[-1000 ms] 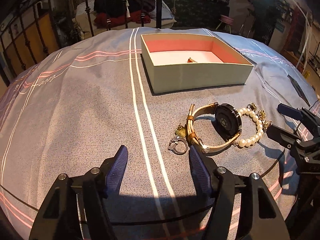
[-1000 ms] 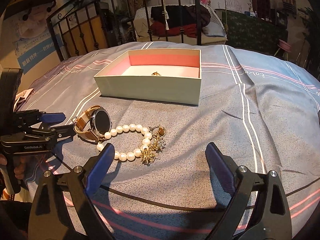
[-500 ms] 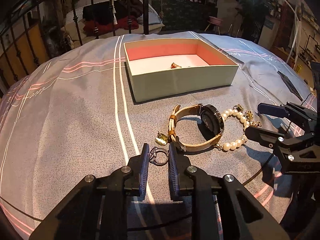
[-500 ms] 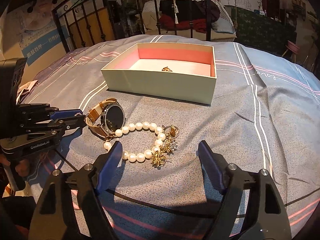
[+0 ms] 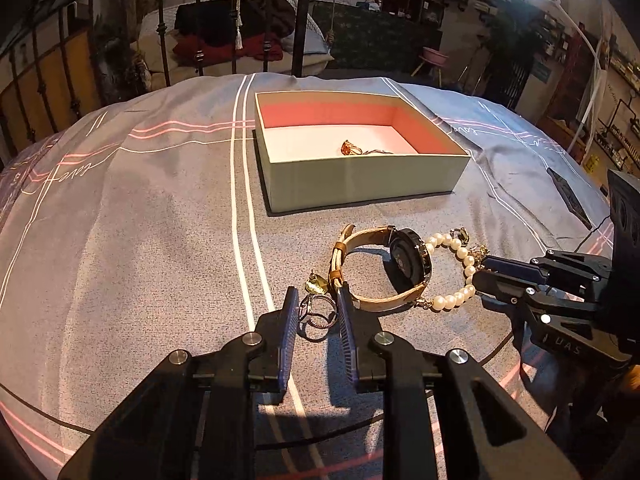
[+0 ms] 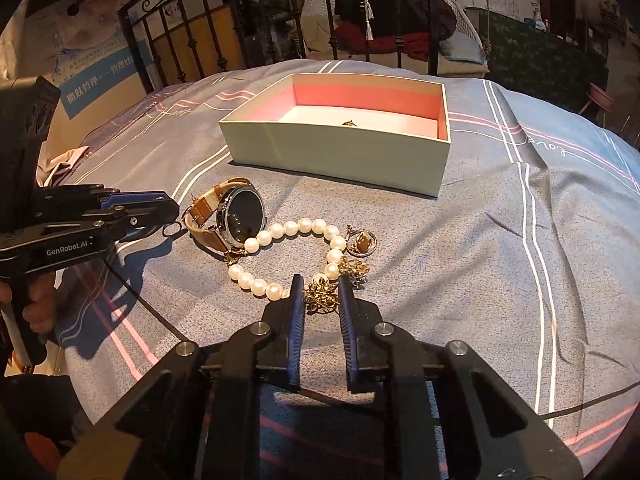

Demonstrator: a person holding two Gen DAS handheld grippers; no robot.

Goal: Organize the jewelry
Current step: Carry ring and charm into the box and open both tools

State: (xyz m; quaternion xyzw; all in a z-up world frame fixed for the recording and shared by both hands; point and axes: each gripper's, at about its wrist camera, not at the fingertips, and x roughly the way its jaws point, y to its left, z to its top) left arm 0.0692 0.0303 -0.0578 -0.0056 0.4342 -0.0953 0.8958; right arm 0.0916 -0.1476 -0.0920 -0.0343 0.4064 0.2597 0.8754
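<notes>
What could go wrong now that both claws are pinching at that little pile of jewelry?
The left gripper closes around a thin ring lying against the watch strap; lifting might drag the strap, or the ring could slip out. The right gripper pinches the gold charm on the pearl bracelet, which touches the watch and another ring, so raising it may snag both.

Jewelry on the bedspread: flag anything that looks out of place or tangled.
Nothing damaged. The watch, pearl bracelet and gold trinkets lie bunched, overlapping, outside the box; one small gold piece is inside.
</notes>
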